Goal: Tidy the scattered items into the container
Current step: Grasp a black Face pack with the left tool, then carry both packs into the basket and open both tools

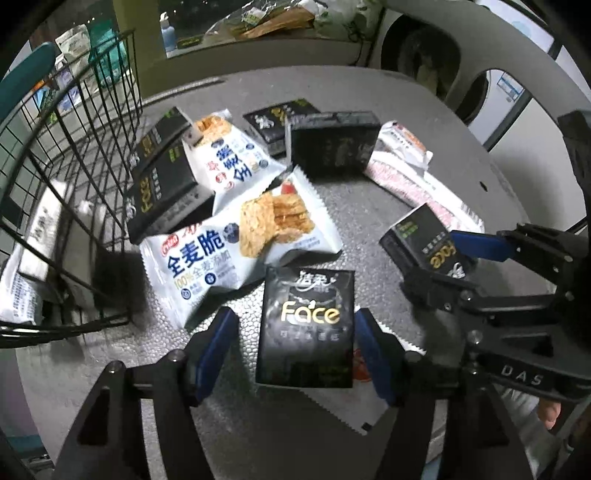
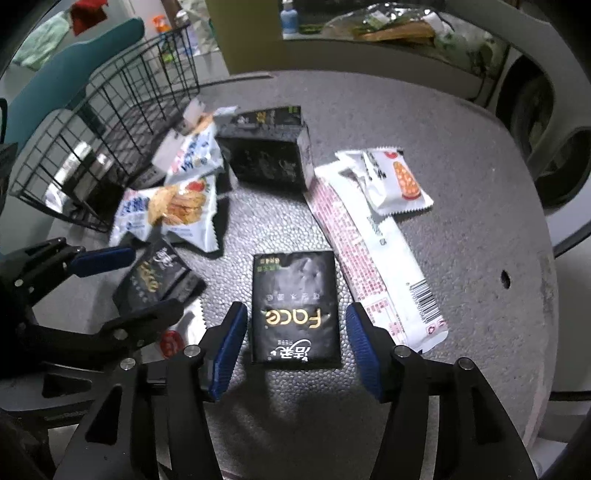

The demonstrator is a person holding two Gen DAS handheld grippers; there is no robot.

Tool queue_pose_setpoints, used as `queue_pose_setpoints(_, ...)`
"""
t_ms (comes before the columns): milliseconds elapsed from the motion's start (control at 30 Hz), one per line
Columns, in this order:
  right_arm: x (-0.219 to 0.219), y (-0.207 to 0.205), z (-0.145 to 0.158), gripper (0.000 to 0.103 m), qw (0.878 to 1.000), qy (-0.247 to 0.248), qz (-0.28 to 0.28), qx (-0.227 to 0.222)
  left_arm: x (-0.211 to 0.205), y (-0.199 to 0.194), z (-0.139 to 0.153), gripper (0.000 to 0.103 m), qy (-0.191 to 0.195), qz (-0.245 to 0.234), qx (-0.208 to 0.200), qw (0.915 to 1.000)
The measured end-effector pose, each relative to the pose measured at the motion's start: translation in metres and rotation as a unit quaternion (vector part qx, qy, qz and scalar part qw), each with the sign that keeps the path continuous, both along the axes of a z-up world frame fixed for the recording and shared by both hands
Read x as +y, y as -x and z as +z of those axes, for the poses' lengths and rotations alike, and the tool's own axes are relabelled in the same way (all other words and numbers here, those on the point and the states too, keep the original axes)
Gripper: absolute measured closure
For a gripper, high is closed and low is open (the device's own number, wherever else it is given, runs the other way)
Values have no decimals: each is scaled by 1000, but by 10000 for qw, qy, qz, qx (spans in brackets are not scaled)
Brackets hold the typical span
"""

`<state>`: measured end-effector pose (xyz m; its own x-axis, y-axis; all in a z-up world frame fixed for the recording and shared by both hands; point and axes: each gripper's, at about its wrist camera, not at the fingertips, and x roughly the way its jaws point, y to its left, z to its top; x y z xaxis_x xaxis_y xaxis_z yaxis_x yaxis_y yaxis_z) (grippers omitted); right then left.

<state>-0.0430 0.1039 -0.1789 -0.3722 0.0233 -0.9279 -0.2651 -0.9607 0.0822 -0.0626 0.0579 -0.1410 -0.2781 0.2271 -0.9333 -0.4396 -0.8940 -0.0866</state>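
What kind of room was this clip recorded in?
Probably a home laundry or utility corner: a front-loading washing machine stands behind the grey table, a teal chair sits beside the wire basket, and a cluttered shelf runs behind.

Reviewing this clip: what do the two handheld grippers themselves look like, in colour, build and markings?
Both the left gripper and right gripper have black angular frames with triangular cut-outs, silver bolts at the pivots, and ribbed blue finger pads. The left wrist view shows white "DAS" lettering on the right gripper's body.

Dim indoor light, fisheye-warped edges, dark vignette, slight blur at left.
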Motion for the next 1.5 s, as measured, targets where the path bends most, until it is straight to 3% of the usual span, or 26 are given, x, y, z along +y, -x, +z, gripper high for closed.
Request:
queue_pose_setpoints(100,1,0,-1,48,10000,22,-43,9,4,0,1,51,119,-27,72,9999)
queue_pose_setpoints(133,2,0,-1,55,10000,17,-45,7,2,1,1,51,66,-6,18,10000)
queue_pose_setpoints(233,6,-1,0,55,9998,138,-104,41,-2,4,3,51,-123,52,-139,9998)
queue_pose_setpoints(400,6,-2,5,55,9997,182,-151,72,-2,0,15,51,-127,58,-50,9999)
queue_pose_setpoints(767,-6,-3,68,55,9986,21,-62,531,-23,-9,95,51,-473,159,450,9977)
queue_pose_setpoints(1033,-45,33,108,55,9957,8,405,829,-82,2,144,51,-512,653,722,9939)
queue_pose_setpoints(1167,-76,64,126,55,9926,15,710,988,-123,15,162,51,-322,1008,952,9898)
queue_pose_setpoints(1500,-153,141,126,55,9857,269,1380,931,-199,42,146,51,100,1631,817,9832)
